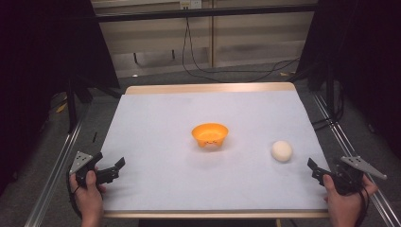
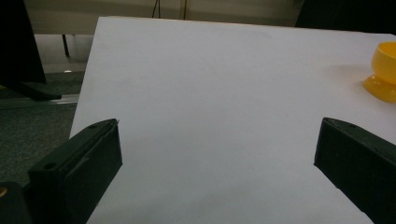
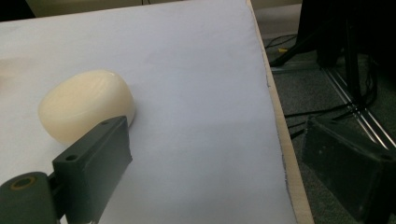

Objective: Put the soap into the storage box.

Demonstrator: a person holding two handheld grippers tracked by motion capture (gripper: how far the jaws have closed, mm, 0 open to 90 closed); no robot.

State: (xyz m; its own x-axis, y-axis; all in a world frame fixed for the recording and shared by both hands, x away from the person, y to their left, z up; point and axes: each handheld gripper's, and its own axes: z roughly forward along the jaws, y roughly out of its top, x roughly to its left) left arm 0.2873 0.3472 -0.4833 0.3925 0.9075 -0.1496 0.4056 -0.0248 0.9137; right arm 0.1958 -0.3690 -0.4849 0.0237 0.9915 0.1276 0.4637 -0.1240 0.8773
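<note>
An orange footed bowl [image 1: 209, 134] stands upright near the middle of the white-covered table [image 1: 156, 109]; in the left gripper view the bowl [image 2: 385, 70] sits at the far right edge. A cream, rounded bun-like lump [image 1: 282, 151] lies to the bowl's right and nearer me. My left gripper [image 1: 109, 161] rests at the front left corner, open [image 2: 217, 135], with bare table between its jaws. My right gripper [image 1: 314, 171] is held at the front right, open [image 3: 219, 135]. The lump [image 3: 84, 106] lies just beyond its left jaw, not between the jaws; its right jaw hangs past the table's edge.
The table's wooden rim [image 3: 279, 121] runs close by my right gripper, with grey floor, metal rails [image 1: 347, 142] and cables beyond it. Dark curtains and stands [image 1: 71, 101] flank both sides. A rail [image 1: 59, 161] runs along the left side.
</note>
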